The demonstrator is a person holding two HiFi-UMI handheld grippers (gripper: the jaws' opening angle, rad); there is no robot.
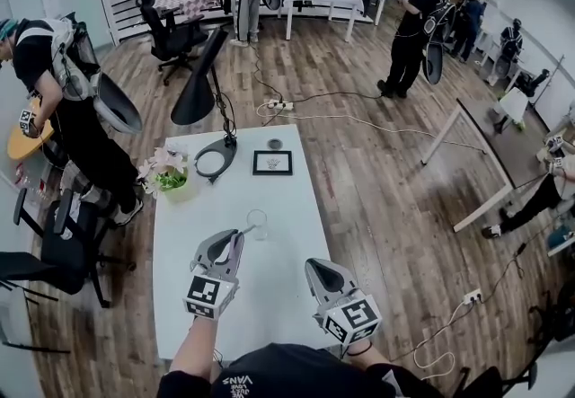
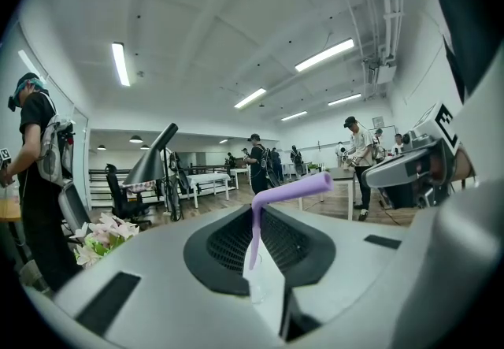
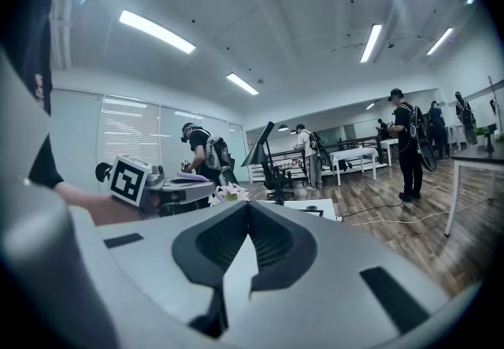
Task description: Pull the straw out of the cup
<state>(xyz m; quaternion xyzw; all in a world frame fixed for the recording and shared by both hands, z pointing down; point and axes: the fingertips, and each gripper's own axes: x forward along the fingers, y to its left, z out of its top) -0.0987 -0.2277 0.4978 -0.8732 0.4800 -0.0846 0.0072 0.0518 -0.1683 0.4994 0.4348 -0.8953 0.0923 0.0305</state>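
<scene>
Hard to read: in the head view the thin purple bent plastic straw (image 2: 253, 231) is barely a line at the tip of the left gripper (image 1: 235, 237). The left gripper view shows it plainly, with the jaws clamped on its upright part and the bend leaning toward upper right. Through the gap below we see only a faint outline of the clear drinking cup (image 1: 258, 224). We cannot tell whether the straw's lower end is clear of the rim.

The right gripper (image 3: 248, 206) has its jaw tips together, with nothing between them, at lower centre of the head view.

On the white table (image 1: 292, 194), above the cup:
- one black desk lamp (image 1: 199, 82)
- one pot of pink flowers (image 1: 168, 173)
- one black square frame (image 1: 272, 163)
- one small dark disc (image 1: 275, 144)

Several people stand along the upper and left edges. Those at far right are too small to count.
</scene>
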